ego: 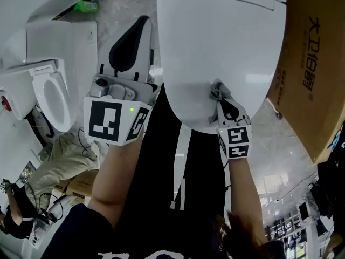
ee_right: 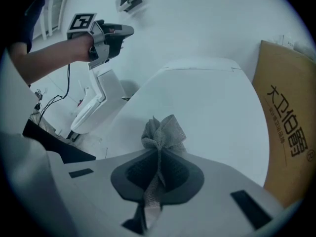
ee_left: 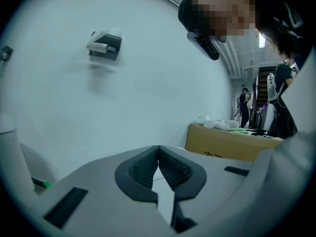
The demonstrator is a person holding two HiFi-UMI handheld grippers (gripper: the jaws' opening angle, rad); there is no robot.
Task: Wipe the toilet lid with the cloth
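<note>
Pinching grey cloth, right claw clamped tight, cloth bunched at tips over toilet lid; left claw closed, empty.

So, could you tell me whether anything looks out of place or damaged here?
Nothing looks spilled or damaged. The one oddity is the cloth, pinched into a tight wad in the right gripper, so little fabric would meet the toilet lid.
</note>
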